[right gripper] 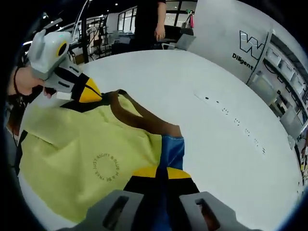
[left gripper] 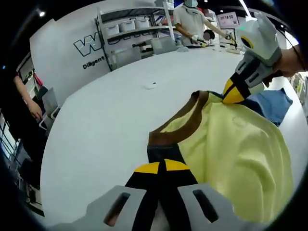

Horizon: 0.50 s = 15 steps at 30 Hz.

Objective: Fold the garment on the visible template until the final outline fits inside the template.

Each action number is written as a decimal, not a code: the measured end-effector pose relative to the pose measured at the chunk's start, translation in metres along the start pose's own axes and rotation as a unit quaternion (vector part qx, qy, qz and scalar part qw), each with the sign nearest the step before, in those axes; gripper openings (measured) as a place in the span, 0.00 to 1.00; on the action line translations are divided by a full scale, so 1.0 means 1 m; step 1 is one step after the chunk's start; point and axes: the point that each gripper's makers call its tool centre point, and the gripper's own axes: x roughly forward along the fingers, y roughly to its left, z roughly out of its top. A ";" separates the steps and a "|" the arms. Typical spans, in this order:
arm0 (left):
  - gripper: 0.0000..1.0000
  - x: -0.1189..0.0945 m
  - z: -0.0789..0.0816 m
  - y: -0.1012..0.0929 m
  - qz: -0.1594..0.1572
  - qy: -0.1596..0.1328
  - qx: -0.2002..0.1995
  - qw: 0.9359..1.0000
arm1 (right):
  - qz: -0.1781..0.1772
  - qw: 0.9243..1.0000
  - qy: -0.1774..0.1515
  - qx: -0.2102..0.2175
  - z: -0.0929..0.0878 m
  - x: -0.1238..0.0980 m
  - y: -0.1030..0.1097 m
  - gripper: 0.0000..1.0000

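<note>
Yellow cloth with a brown neckband, the garment (left gripper: 231, 144) lies spread on a white table (left gripper: 106, 125), and in the left gripper view it runs from the centre out toward 4 o'clock. A blue layer (left gripper: 274, 103) shows beyond it at 2 o'clock in that view; whether this is the template cannot be told. The left gripper (left gripper: 162, 167), at 6 o'clock in its own view, has its yellow-tipped jaws pressed together on the garment's brown collar edge. The right gripper (left gripper: 234, 93) comes in from 2 o'clock there, held by a hand, its tip down on the far end of the collar. In the right gripper view the right gripper (right gripper: 161, 172) sits at 6 o'clock with jaws closed on the collar where blue fabric shows at the edge, while the left gripper (right gripper: 89, 91) reaches in from 10 o'clock, tip touching the neckline. A ring of small printed text (right gripper: 107, 167) marks the yellow cloth near 7 o'clock.
</note>
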 end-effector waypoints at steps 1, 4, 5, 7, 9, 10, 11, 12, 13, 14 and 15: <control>0.03 0.001 0.000 0.002 0.002 0.000 0.000 1.000 | 0.001 1.000 -0.001 0.002 0.001 0.001 0.000 0.00; 0.03 0.002 -0.001 0.007 0.009 0.001 -0.001 1.000 | 0.004 1.000 0.000 -0.003 0.004 0.004 0.000 0.00; 0.03 0.002 -0.002 0.009 0.012 0.001 -0.006 1.000 | 0.005 1.000 0.003 -0.017 0.007 0.006 0.000 0.00; 0.03 0.002 -0.003 0.012 0.016 0.002 -0.007 1.000 | 0.005 1.000 0.002 -0.020 0.009 0.008 0.000 0.00; 0.03 0.005 -0.003 0.018 0.022 0.003 -0.006 1.000 | 0.006 1.000 0.000 -0.016 0.012 0.011 -0.002 0.00; 0.03 0.005 -0.003 0.019 0.023 0.003 -0.007 1.000 | 0.006 1.000 0.000 -0.015 0.013 0.012 -0.002 0.00; 0.03 0.004 -0.003 0.019 0.024 0.003 -0.007 1.000 | 0.008 1.000 -0.001 -0.011 0.015 0.014 -0.003 0.00; 0.03 0.004 -0.004 0.020 0.026 0.004 -0.008 1.000 | 0.009 1.000 -0.003 -0.006 0.016 0.015 -0.004 0.00; 0.03 0.005 -0.005 0.022 0.027 0.004 -0.009 1.000 | 0.010 1.000 -0.003 0.000 0.016 0.015 -0.004 0.00; 0.03 0.005 -0.005 0.023 0.029 0.004 -0.009 1.000 | 0.010 1.000 -0.003 0.004 0.017 0.016 -0.005 0.00; 0.03 0.006 -0.005 0.023 0.029 0.004 -0.012 0.999 | 0.011 1.000 -0.004 0.008 0.018 0.017 -0.005 0.00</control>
